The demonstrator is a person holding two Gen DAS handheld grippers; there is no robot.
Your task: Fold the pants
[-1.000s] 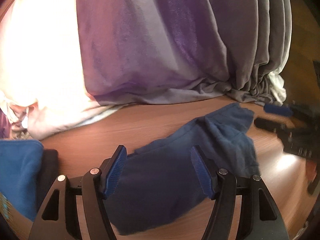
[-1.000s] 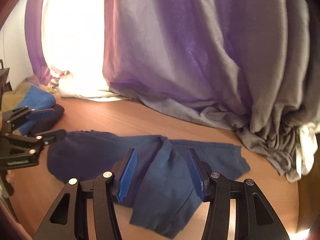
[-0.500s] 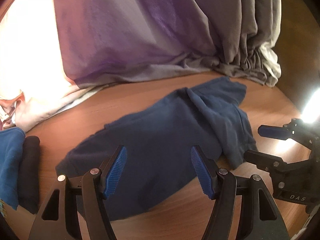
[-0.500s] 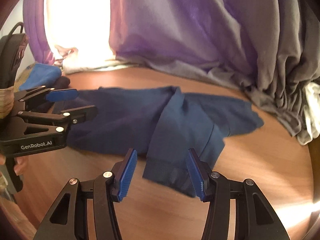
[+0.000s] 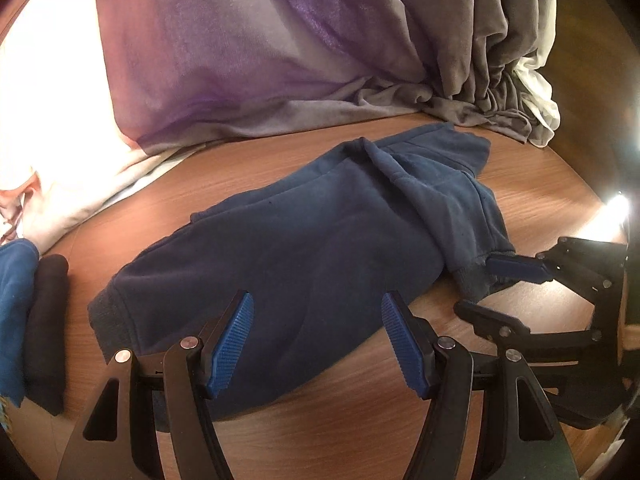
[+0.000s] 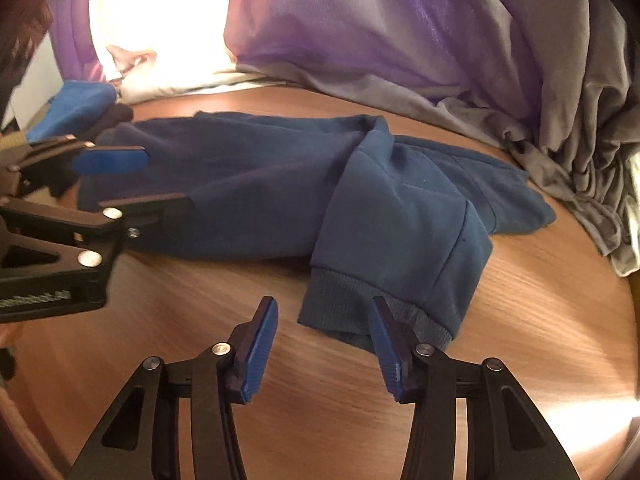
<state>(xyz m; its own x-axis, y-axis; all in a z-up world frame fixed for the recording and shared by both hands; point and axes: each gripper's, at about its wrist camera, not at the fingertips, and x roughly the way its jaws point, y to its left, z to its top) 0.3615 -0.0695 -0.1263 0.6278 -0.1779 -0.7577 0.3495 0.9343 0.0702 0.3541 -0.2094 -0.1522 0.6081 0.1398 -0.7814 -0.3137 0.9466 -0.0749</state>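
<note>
Navy sweatpants [image 5: 320, 240] lie flat across the wooden table [image 5: 360, 432], with one leg folded over toward the front. That leg's ribbed cuff [image 6: 340, 308] points at my right gripper [image 6: 324, 308]. The right jaws are closing; the cuff's edge lies between them and touches the right pad, but is not pinched. My left gripper [image 5: 318, 308] hovers open just above the waist end of the pants, holding nothing. From the left wrist view the right gripper [image 5: 496, 292] shows at the cuff [image 5: 472, 276]. The left gripper [image 6: 140, 180] appears at the left in the right wrist view.
A purple and grey curtain [image 5: 280, 60] hangs behind the table, and its hem bunches on the tabletop at the back right [image 6: 580, 184]. A folded blue cloth [image 5: 16, 300] and a dark rolled garment [image 5: 48, 320] lie at the table's left end.
Both grippers have sunk toward the table and now sit close to the pants. The right one has come down to the folded leg's cuff and its jaws have narrowed a little.
</note>
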